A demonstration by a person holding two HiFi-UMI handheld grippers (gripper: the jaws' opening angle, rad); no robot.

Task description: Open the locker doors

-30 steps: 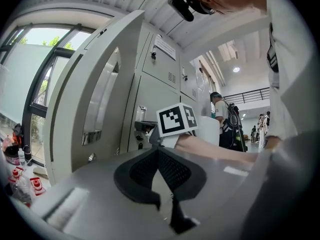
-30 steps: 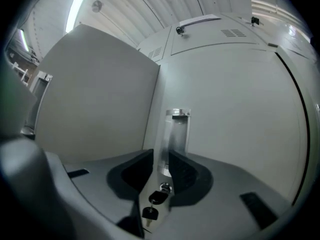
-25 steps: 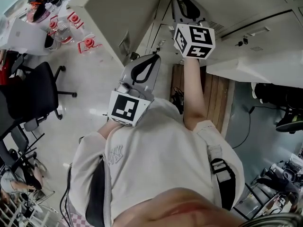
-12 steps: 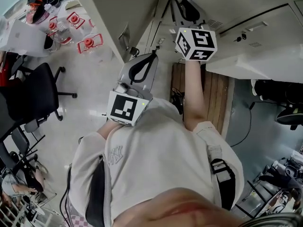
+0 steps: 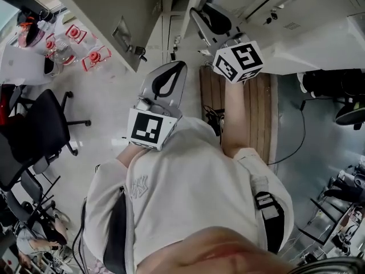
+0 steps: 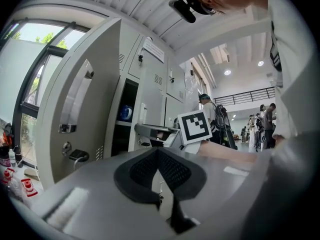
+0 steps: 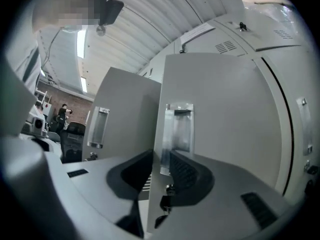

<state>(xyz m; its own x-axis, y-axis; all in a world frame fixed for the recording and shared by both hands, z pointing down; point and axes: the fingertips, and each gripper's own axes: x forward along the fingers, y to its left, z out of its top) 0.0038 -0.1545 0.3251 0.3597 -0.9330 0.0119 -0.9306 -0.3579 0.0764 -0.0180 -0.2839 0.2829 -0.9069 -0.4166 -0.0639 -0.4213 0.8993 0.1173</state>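
Note:
Grey lockers fill the top of the head view. My right gripper [image 5: 201,17] is raised to them, its jaws shut on the edge of a locker door [image 5: 308,44]. In the right gripper view that door [image 7: 220,134] runs between the pads, just below its recessed handle [image 7: 178,129]. My left gripper [image 5: 178,67] hangs lower and nearer my chest, shut on nothing. Its pads [image 6: 150,169] meet in the left gripper view. To its left another locker door [image 6: 80,114] stands wide open, with a key in the lock [image 6: 77,155].
A blue object [image 6: 126,113] sits on a shelf in the open locker. Office chairs [image 5: 40,119] and red-capped bottles [image 5: 74,41] stand on the floor to the left. A wooden board [image 5: 259,113] and cables [image 5: 214,119] lie below the lockers. People [image 6: 265,126] stand far off.
The door held by my right gripper has swung further out, and the right gripper has come slightly toward me with it. The left gripper has barely moved.

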